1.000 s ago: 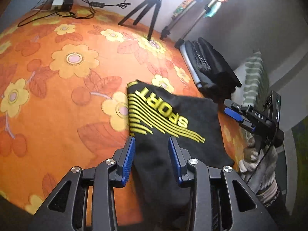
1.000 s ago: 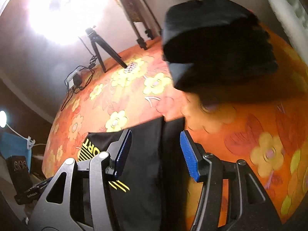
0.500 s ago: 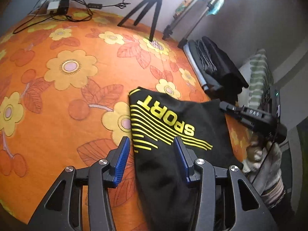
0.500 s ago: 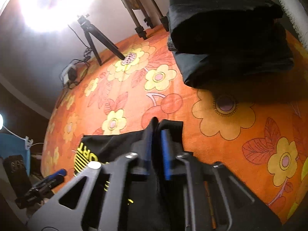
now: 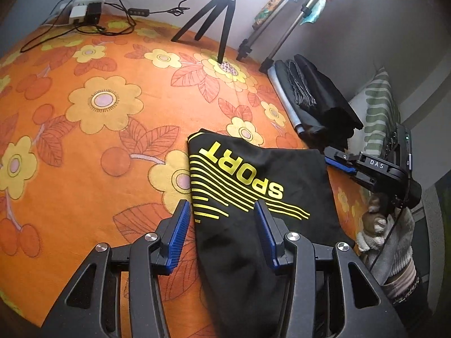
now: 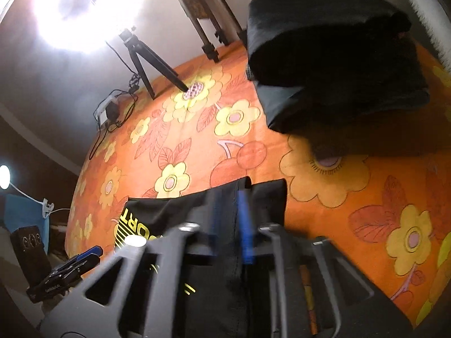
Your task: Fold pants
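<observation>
Your black SPORT pants [image 5: 253,197] lie partly folded on the orange flowered bedspread [image 5: 84,140], with the printed panel facing up and the rest trailing toward 6 o'clock in the left wrist view. Your left tool [image 5: 222,225] hangs wide open over the fabric's 9 o'clock edge, gripping nothing; one blue pad sits off the cloth, the other over it. Your right tool [image 6: 234,211] is pinched shut on the pants' far corner, at 3 o'clock of the print in the left view, though motion blur hides how many layers it has. That is the main risk, I judge: if only the top layer is caught, lifting will peel the fold apart and leave a skewed edge. If you close the left tool where it is, it may also bite bedspread with the cloth. The stack of dark folded clothes [image 6: 332,56] lies near at 1 o'clock in the right view; a wide swing could drag over it.
</observation>
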`<move>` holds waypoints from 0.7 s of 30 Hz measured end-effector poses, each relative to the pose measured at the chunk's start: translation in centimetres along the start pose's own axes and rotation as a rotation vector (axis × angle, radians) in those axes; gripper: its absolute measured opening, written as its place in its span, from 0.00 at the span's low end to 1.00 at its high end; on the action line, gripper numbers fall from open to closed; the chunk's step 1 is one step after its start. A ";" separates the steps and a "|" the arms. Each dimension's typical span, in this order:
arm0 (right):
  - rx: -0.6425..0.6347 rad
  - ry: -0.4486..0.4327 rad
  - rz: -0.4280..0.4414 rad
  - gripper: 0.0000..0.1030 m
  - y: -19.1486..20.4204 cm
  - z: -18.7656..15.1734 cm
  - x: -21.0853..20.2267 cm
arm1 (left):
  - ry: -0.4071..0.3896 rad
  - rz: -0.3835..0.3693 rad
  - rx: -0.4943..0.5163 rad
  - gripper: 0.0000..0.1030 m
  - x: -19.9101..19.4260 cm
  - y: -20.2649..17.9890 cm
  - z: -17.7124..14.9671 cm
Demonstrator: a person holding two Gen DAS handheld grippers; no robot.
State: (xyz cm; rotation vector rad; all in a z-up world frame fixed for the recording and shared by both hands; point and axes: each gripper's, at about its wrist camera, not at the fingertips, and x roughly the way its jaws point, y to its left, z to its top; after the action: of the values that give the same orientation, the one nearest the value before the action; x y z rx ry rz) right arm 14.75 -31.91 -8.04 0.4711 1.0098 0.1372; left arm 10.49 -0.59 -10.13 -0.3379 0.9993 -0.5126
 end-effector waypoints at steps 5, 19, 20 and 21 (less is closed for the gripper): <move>-0.006 0.018 -0.023 0.32 0.1 0.2 1.5 | -0.003 0.002 0.001 0.44 -0.1 0.1 0.0; -0.076 -0.063 -0.021 0.01 1.6 0.1 -1.0 | 0.007 0.006 0.006 0.44 0.2 0.2 0.2; -0.065 -0.067 -0.032 0.01 1.3 0.1 -1.1 | 0.006 0.005 0.005 0.44 0.2 0.2 0.2; -0.036 -0.077 -0.025 0.01 0.5 0.3 -1.4 | 0.006 0.004 0.004 0.44 0.2 0.2 0.2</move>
State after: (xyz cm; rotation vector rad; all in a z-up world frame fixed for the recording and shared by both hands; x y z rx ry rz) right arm 14.29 -31.97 -6.56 0.4275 0.9361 0.1139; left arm 10.80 -0.57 -10.31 -0.3304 1.0043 -0.5119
